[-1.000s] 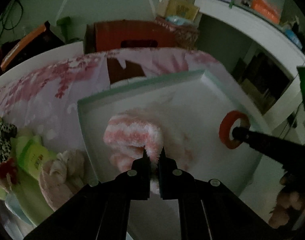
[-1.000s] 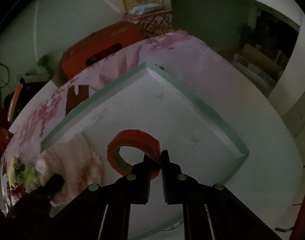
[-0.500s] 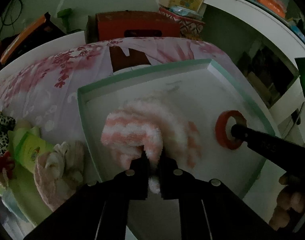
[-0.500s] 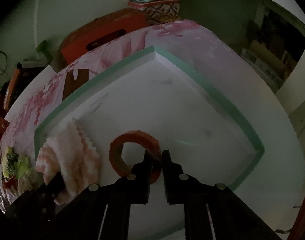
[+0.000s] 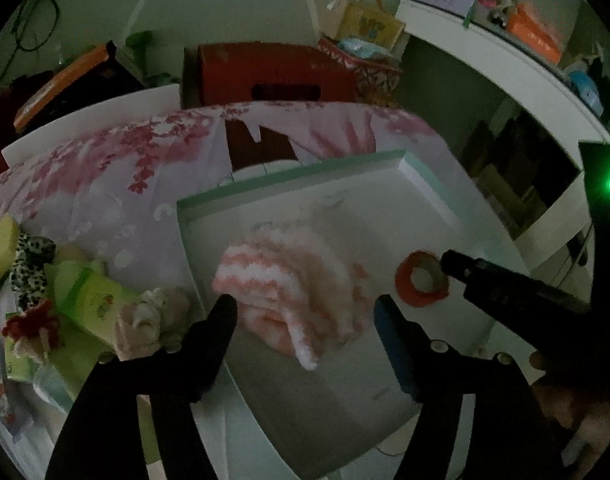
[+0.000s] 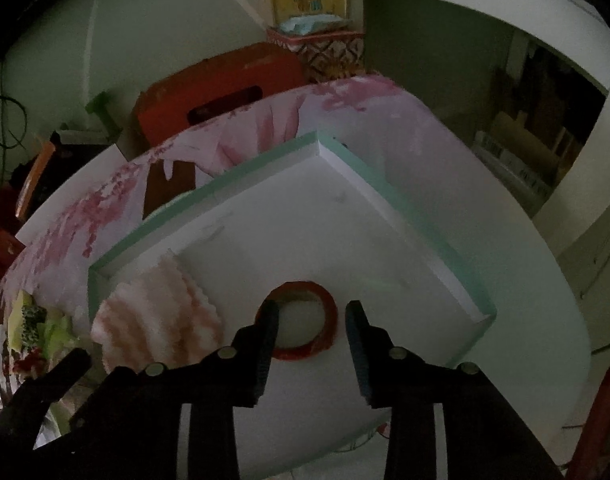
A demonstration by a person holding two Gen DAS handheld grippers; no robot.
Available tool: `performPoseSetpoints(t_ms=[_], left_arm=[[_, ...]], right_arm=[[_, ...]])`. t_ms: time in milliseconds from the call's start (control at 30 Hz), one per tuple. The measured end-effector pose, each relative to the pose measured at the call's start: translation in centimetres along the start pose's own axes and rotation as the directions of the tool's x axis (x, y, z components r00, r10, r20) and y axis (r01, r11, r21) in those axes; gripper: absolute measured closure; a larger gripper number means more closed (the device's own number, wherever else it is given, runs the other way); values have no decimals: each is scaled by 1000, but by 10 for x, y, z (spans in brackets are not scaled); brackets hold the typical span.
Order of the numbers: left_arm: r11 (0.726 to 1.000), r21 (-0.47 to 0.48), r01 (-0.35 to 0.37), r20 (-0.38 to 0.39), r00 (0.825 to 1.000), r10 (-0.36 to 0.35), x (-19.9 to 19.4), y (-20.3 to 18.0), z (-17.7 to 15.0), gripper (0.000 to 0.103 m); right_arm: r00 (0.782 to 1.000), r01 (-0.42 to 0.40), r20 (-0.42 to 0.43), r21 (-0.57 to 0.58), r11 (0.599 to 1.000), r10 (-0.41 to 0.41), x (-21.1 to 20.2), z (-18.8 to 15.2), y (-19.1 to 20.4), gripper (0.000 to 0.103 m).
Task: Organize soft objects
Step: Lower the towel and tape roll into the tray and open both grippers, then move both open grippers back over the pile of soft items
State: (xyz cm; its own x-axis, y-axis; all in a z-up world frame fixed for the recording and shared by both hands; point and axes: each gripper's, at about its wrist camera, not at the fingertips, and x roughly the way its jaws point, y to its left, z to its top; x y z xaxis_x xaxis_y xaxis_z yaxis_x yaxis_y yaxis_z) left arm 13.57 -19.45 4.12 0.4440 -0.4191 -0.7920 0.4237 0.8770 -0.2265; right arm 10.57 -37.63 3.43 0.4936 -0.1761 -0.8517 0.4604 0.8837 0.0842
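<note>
- Biggest thing here is the round table with a pink blossom-print cloth over the far half. Behind it there's a red box with a dark slot and a woven basket.
- On the table sits a shallow white tray with a mint-green rim, and both task items lie inside it.
- The fluffy pink-and-white striped towel is bunched in the tray's left part; the small red fabric ring lies flat to its right, apart from it.
- Left tool: jaws spread wide, straddling the near edge of the towel, gripping nothing.
- Right tool: also wide open, one finger on each side of the ring, not pinching it.
- Only the left wrist view shows the clutter left of the tray really well: a green packet, a beige plush toy and a leopard-print bit. The right view just catches a sliver of it.
</note>
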Motion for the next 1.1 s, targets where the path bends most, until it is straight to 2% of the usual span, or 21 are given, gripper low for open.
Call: performPoseSetpoints(t_ms=[233,300,367,400,467,733,767,1100], left_arm=[[997,-62,-38,71,997,42,-22,14,5,24],[995,-81,-53,84,995,60,-24,21,6,12],[992,-100,-72,85,993,80,-24,26,6,10],[990,-109,-92,77,992,101,-23,28,7,7],[987,-112,-117,65,990,125,-21,32,6,5],[977,-141,-161,48,984,169,-17,39,5,5],[976,-144,-165,46,984,173,-17,39,4,5],[977,-149,-155,46,985,163,-15,41,3,5]], right_arm=[[999,3,32,26,1000,-4,-10,2,-7,64],[999,4,35,29,1000,-5,-11,2,-8,64],[1000,6,26,24,1000,-6,-9,1,-6,63],[1000,7,21,20,1000,-8,-7,1,-5,60],[1000,8,15,18,1000,-8,-6,1,-5,41],[1000,16,18,35,999,-16,-4,0,-7,3],[1000,15,20,36,999,-16,-4,0,-7,0],[997,10,70,55,998,-13,-9,0,-8,0]])
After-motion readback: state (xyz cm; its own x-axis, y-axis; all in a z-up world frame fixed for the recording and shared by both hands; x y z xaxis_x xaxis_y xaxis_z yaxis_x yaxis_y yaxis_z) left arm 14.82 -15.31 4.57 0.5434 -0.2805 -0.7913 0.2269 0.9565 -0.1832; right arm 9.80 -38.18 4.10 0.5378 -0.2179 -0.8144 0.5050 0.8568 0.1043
